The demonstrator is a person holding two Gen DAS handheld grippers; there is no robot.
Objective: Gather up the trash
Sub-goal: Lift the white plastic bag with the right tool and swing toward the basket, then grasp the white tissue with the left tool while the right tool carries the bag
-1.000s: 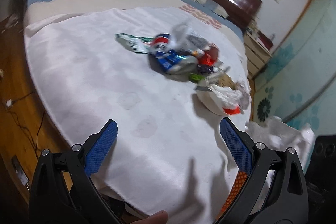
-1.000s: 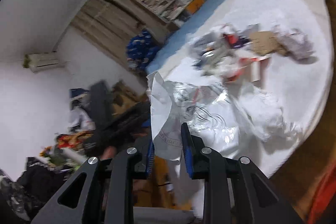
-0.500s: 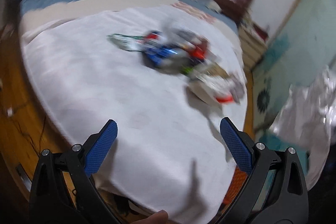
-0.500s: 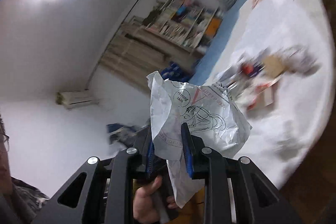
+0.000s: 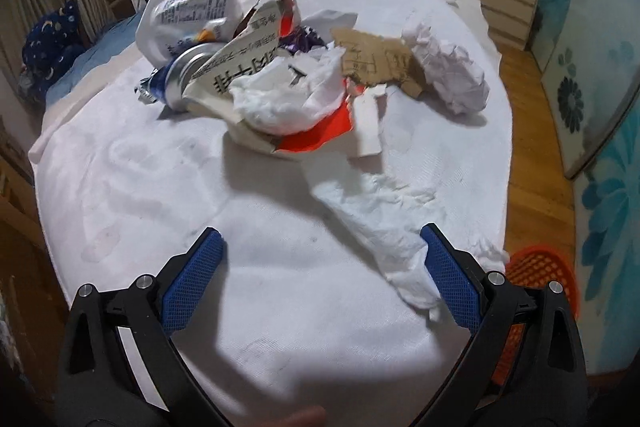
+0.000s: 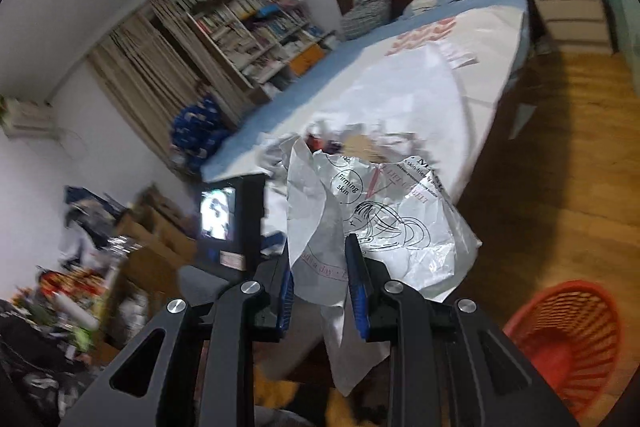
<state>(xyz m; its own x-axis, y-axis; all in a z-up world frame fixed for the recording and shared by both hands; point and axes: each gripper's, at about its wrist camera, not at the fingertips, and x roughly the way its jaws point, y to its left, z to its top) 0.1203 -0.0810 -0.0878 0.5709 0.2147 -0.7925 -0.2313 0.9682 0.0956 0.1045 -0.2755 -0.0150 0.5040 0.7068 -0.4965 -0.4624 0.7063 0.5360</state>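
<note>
Closing in on the bed [image 5: 120, 187], the left gripper [image 5: 320, 275] now hovers low over its near edge with its fingers [image 5: 192, 279] spread wide and gripping nothing; a second ago it hung further back, with the litter far up the sheet. The trash pile [image 5: 280, 75] now fills the middle of the bed: a white pouch at the left of the heap, a crushed can beside it, a torn printed carton, a brown cardboard scrap, and a crumpled paper ball toward the right edge. A loose white tissue [image 5: 384, 227] lies nearest, trailing to the near right corner and touching the right-hand finger, so it looks like the next pick.

Further right, the right gripper [image 6: 320, 275] has swung away from the bed and out over the wooden floor, its fingers clamped on a crinkled silver wrapper [image 6: 384, 219]. The orange basket [image 6: 568, 343] stands on the floor below and to the right, so a drop there seems close.
</note>
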